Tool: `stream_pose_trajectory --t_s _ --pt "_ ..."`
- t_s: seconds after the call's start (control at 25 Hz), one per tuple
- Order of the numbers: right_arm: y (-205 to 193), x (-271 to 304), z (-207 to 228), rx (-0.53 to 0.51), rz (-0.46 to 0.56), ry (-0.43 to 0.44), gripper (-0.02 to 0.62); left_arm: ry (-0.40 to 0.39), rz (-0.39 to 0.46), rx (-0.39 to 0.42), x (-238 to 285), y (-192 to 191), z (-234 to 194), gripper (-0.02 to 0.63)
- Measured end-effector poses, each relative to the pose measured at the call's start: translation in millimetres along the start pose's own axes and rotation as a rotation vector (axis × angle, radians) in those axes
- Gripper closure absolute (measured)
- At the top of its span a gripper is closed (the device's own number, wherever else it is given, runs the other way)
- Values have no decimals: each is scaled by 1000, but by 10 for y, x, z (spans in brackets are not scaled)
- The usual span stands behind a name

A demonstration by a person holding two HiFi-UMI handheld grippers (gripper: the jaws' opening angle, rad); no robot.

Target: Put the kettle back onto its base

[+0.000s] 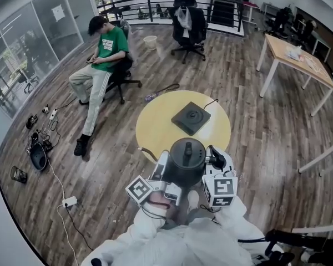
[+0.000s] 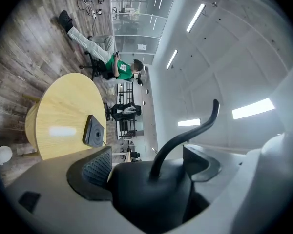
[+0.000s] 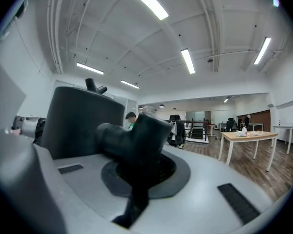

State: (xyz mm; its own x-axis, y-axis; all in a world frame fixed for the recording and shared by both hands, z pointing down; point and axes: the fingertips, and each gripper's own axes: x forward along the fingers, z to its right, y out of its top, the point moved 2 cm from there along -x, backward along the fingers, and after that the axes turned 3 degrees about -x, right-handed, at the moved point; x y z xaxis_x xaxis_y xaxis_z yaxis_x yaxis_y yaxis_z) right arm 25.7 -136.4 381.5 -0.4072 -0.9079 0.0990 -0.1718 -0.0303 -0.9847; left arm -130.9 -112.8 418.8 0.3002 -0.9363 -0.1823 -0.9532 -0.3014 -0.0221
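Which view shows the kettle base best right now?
Head view: the base lies whole on the round table, seen from above, beyond the held kettle. Left gripper view shows the base small and slanted. Right gripper view does not show it.

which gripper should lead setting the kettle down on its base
Right, probably: the right gripper is shut on the kettle by its handle, with the base straight ahead on the table. The left gripper only clamps the other side.
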Motion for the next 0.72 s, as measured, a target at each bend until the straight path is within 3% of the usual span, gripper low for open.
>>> stream_pose_trajectory --t_s 0.4,0.72 --pt "55 968 581 -8 1 22 584 -2 24 -6 1066 204 -164 149" --pt "183 1676 1131 -12 69 9 584 -50 18 30 1995 314 -189 149"
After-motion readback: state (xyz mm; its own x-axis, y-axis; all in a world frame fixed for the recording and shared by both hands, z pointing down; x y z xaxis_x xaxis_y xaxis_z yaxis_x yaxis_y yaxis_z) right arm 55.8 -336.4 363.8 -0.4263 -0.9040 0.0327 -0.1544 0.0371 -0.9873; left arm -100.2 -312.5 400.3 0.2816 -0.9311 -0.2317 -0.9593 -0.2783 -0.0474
